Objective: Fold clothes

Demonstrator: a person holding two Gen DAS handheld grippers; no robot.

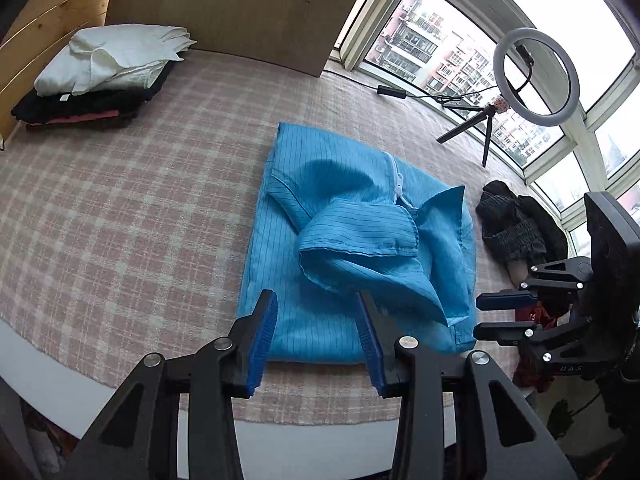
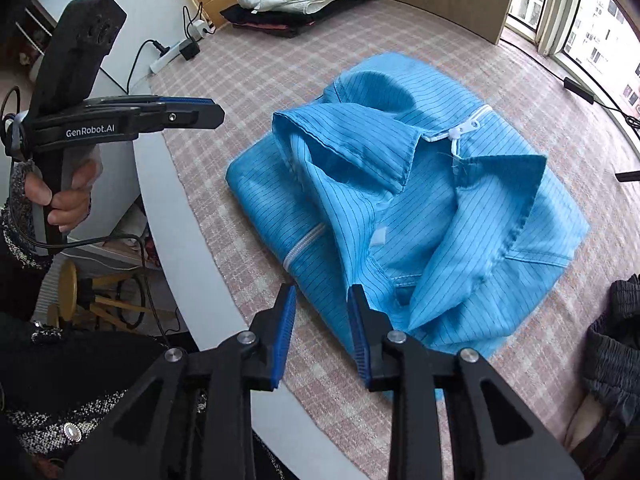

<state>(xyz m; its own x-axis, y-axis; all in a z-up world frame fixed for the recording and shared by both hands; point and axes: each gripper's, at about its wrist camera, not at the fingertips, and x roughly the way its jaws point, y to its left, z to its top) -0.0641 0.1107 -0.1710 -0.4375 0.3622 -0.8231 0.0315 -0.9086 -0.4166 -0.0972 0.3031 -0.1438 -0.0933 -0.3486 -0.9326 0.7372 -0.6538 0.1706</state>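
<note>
While both grippers hang above the near edge of the bed, the blue pinstriped jacket (image 1: 356, 240) lies folded into a rough rectangle on the pink-and-white checked bedspread (image 1: 140, 200), its collar flaps standing up loosely and its white zipper (image 2: 460, 134) showing at the neck. From its own wrist view the left gripper (image 1: 316, 324) has its blue-padded fingers (image 1: 264, 332) spread apart over the jacket's near edge, with no cloth pinched between them. Seen from its own camera, the right gripper (image 2: 322, 320) likewise holds its jaws parted, released, above the jacket's near corner with nothing clamped. A second stretch of zipper (image 2: 304, 246) shows along the folded side. The person's hand (image 2: 66, 196) wraps the left gripper's handle, a knitted black-and-white sleeve (image 2: 20, 216) at the wrist. At the far corner of the bed, against the wooden headboard (image 1: 48, 24), sits a stack of folded clothes (image 1: 100, 76), white on top of black. A dark crumpled garment (image 1: 516, 220) lies just beside the jacket toward the window, and a ring light on a small tripod (image 1: 536, 76) stands near the glass. A white power strip (image 2: 170, 54) rests beyond the bed's edge.
</note>
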